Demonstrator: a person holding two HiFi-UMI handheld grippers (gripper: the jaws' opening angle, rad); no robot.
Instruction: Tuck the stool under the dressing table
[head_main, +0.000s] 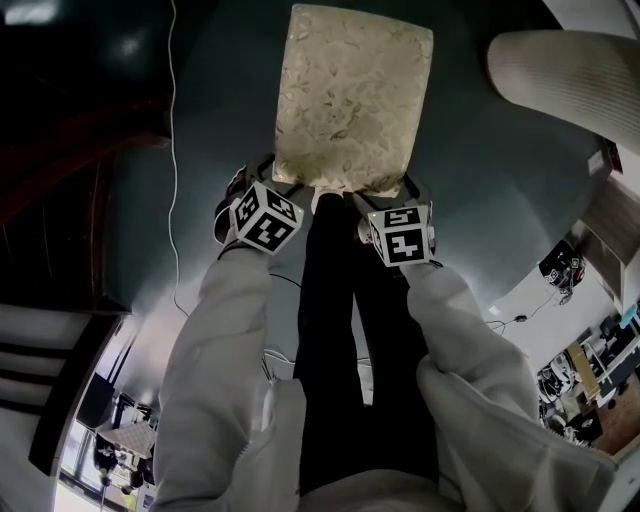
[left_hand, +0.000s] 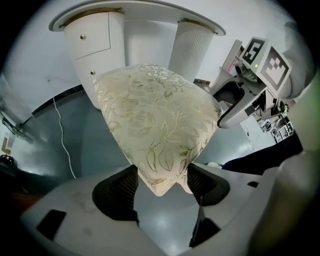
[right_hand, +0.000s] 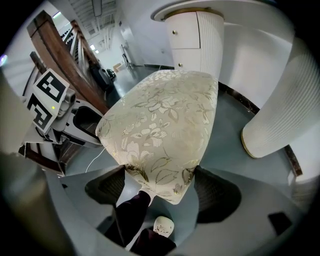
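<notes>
The stool (head_main: 350, 95) has a cream seat with a gold leaf pattern and stands on the grey floor in front of me. My left gripper (head_main: 268, 188) is shut on its near left corner, and my right gripper (head_main: 398, 200) is shut on its near right corner. In the left gripper view the seat corner (left_hand: 157, 175) sits pinched between the jaws of the left gripper (left_hand: 161, 182). The right gripper (right_hand: 160, 187) clamps its corner of the seat (right_hand: 160, 125) the same way. The white dressing table (left_hand: 145, 35), with fluted pedestals (right_hand: 280, 115), stands beyond the stool; its top (head_main: 570, 75) shows at upper right.
A thin white cable (head_main: 175, 150) runs along the floor left of the stool. Dark wooden stair rails (right_hand: 65, 55) rise at the left. The person's black trouser legs (head_main: 350, 330) stand just behind the stool, a pale shoe (right_hand: 162, 226) below the seat.
</notes>
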